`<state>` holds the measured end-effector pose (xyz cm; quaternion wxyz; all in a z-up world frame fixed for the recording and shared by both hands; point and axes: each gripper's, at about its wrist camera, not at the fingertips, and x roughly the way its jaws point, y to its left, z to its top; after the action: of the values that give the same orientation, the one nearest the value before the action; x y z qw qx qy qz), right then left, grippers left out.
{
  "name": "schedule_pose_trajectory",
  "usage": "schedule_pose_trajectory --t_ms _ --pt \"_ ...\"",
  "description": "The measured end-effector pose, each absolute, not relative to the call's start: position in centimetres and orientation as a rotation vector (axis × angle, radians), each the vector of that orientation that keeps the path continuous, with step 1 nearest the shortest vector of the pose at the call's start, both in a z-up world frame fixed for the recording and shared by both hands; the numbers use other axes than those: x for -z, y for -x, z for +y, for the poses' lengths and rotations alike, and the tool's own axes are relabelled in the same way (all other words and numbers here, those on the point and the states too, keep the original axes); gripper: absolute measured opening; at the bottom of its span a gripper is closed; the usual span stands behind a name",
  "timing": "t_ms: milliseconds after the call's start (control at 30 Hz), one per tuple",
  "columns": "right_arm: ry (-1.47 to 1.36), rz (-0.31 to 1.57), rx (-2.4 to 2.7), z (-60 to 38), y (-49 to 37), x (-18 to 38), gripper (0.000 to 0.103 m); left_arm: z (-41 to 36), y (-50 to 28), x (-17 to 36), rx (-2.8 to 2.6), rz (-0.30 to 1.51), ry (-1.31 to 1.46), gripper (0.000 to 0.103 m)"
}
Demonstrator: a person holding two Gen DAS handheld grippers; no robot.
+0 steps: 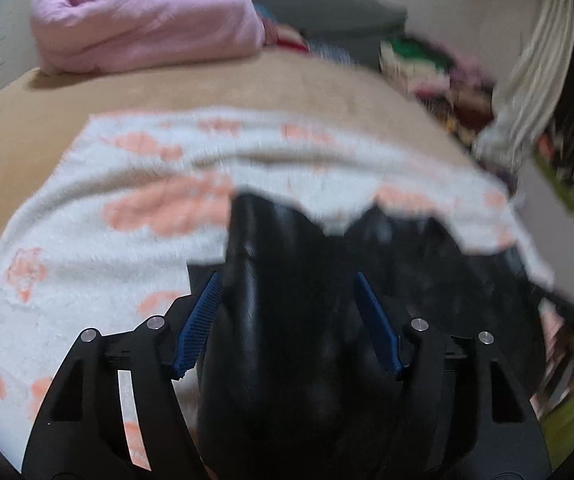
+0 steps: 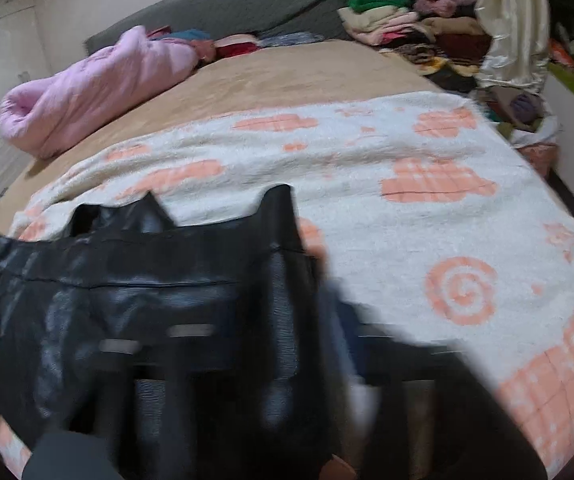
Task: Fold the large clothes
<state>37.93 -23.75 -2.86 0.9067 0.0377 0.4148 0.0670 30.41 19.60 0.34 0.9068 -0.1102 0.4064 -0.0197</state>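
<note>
The left gripper [image 1: 289,320] has its blue-padded fingers spread around a fold of the black garment [image 2: 147,300], which lies at the near edge of the patterned blanket [image 2: 407,160]. The right gripper [image 2: 351,360] is too blurred to tell its finger state.

Both wrist cameras look low and forward across the bed [image 2: 307,76] toward its headboard, close above the black garment [image 1: 287,320]. They share the patterned blanket [image 2: 367,168] and, seemingly, the pink bundle [image 1: 147,20].

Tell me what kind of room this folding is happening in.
Most likely a bedroom. A wide bed with a grey headboard carries a white and orange blanket, a rolled pink quilt and a heap of clothes.
</note>
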Motion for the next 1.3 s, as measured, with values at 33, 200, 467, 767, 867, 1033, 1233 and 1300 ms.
schedule_pose_trajectory --t_ms 33,200,467,767,867,1033,1233,1300 --pt "-0.073 0.849 -0.130 -23.6 -37.9 2.7 0.016 19.4 -30.6 0.5 -0.015 0.854 0.176 0.021" --pt "-0.150 0.867 -0.109 -24.0 -38.7 3.6 0.015 20.2 -31.1 1.7 -0.058 0.850 0.147 0.008" --pt "-0.177 0.914 -0.060 -24.8 -37.7 4.4 0.052 20.8 -31.0 2.5 -0.076 0.877 0.162 0.027" --pt "-0.362 0.910 -0.180 -27.3 -31.2 3.3 0.092 21.2 -28.3 0.7 -0.064 0.871 0.207 0.064" --pt "-0.366 0.929 -0.219 -27.3 -29.3 3.5 0.094 21.0 -26.7 0.1 -0.051 0.863 0.226 0.078" --pt "-0.360 0.992 -0.267 -26.8 -27.9 4.7 0.095 20.9 -24.5 0.3 -0.018 0.897 0.281 0.088" --pt "-0.430 1.022 -0.332 -27.1 -27.7 6.1 0.072 21.1 -23.2 3.5 0.008 0.993 0.403 0.091" --pt "-0.445 1.024 -0.342 -27.0 -27.5 6.0 0.059 21.3 -22.9 4.6 0.017 1.003 0.452 0.087"
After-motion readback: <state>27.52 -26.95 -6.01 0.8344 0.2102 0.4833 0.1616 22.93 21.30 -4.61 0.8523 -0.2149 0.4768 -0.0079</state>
